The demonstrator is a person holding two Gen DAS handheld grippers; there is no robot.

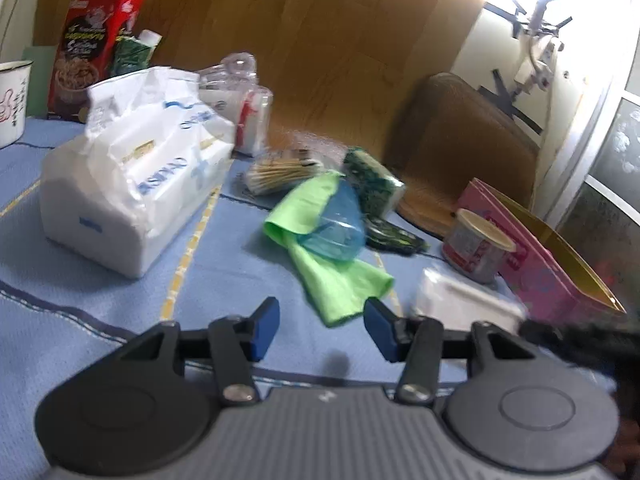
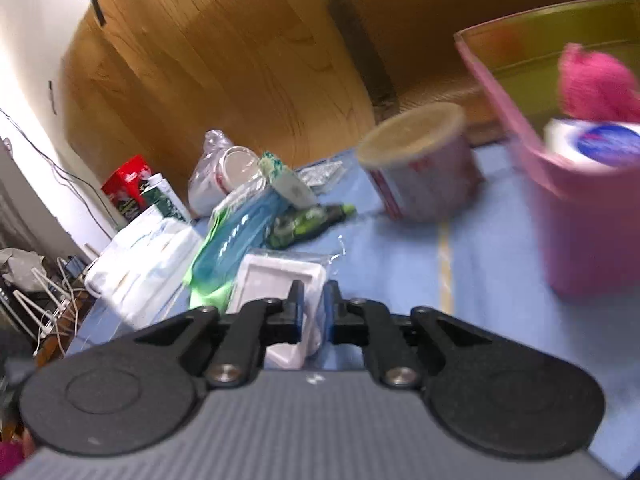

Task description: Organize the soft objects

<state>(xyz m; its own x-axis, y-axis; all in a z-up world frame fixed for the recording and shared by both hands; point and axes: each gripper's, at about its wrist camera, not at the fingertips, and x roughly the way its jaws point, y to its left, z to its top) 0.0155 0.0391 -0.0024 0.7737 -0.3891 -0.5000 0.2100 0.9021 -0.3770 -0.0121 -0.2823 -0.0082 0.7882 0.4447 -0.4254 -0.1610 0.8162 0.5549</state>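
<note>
My left gripper (image 1: 320, 326) is open and empty above the blue tablecloth, just short of a green cloth (image 1: 320, 248) with a blue plastic scoop (image 1: 338, 226) lying on it. My right gripper (image 2: 312, 314) is shut on a white foam block in clear wrap (image 2: 276, 284); the same block shows in the left wrist view (image 1: 460, 300). A white tissue pack (image 1: 132, 184) stands at the left. A pink bin (image 2: 580, 216) at the right holds a pink fluffy thing (image 2: 596, 80) and a white-and-blue pack (image 2: 592, 140).
A tin can (image 2: 420, 164) stands between the clutter and the bin. A green sponge (image 1: 372, 180), cotton swabs (image 1: 280, 172), plastic jars (image 1: 240, 92), a red cereal box (image 1: 92, 48) and a white mug (image 1: 12, 100) crowd the back. A wooden chair (image 1: 460, 152) is behind the table.
</note>
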